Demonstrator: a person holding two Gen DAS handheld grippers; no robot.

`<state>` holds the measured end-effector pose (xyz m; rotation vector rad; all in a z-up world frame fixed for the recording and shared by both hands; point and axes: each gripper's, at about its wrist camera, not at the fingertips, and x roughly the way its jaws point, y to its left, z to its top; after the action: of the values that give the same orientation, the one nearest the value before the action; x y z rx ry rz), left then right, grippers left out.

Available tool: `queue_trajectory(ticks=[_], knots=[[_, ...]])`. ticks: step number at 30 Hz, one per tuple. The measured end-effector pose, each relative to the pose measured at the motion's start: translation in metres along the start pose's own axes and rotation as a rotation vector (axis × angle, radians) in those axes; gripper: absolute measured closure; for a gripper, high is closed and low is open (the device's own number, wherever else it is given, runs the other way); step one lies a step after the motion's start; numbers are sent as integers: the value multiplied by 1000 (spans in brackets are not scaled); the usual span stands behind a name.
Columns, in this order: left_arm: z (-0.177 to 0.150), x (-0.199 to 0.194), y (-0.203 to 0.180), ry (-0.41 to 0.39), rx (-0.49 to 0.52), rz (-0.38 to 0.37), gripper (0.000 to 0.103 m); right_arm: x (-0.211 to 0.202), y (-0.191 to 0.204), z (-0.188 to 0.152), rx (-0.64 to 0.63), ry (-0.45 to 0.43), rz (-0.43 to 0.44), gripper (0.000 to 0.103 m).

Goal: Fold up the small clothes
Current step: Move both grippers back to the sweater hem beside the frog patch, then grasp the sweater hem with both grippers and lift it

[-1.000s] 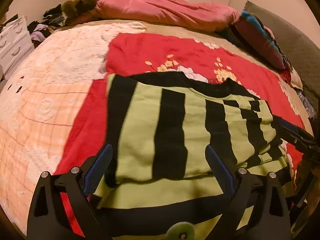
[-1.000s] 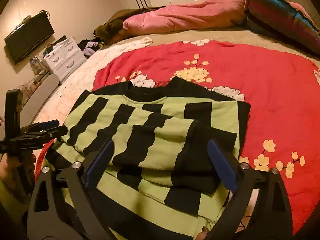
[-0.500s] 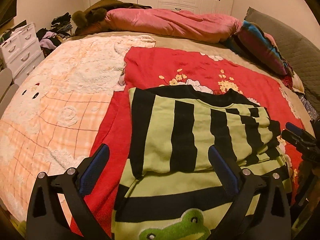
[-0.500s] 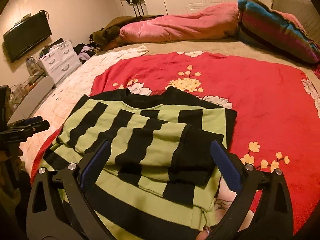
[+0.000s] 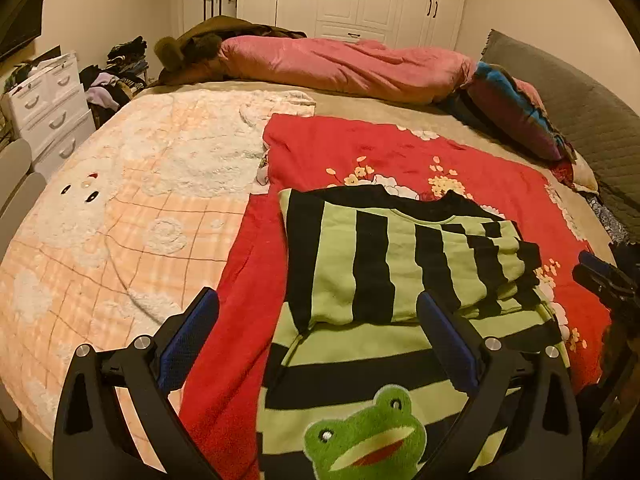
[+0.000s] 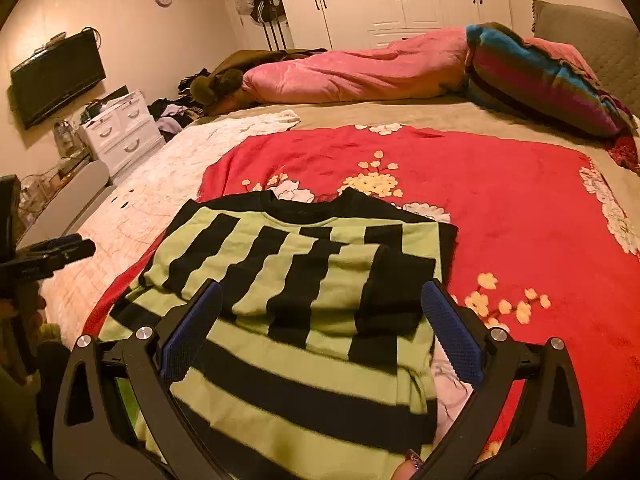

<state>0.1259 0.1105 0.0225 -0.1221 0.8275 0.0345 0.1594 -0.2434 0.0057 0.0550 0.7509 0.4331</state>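
Observation:
A green and black striped sweater (image 5: pixel 384 272) lies flat on the red flowered blanket (image 5: pixel 384 152), both sleeves folded in across its front. A green frog patch (image 5: pixel 366 438) shows at its near hem. It also fills the near part of the right wrist view (image 6: pixel 296 280). My left gripper (image 5: pixel 318 334) is open and empty, above the sweater's lower left part. My right gripper (image 6: pixel 320 324) is open and empty, above the sweater's lower right part, near the black sleeve cuff (image 6: pixel 400 292). Each gripper shows at the edge of the other's view, the right one (image 5: pixel 600 276) and the left one (image 6: pixel 52 254).
A pale checked blanket (image 5: pixel 120 216) covers the bed's left half. A pink duvet (image 5: pixel 340 64) and a striped pillow (image 6: pixel 532 76) lie at the far side. White drawers (image 6: pixel 120 132) and a clothes pile stand left of the bed. A pale pink cloth (image 6: pixel 452 396) lies by the sweater's right hem.
Both grippers have drawn back toward the near edge and lifted, so more of the sweater and the frog patch have come into view. The sweater lies as before.

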Motion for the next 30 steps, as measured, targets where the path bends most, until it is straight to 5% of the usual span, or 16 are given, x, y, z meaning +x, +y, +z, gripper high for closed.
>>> queue_trajectory(ticks=[30], knots=[[-56,-81,41,-7,15,-8,4,-84,19,-68,-8,131,-88,9]])
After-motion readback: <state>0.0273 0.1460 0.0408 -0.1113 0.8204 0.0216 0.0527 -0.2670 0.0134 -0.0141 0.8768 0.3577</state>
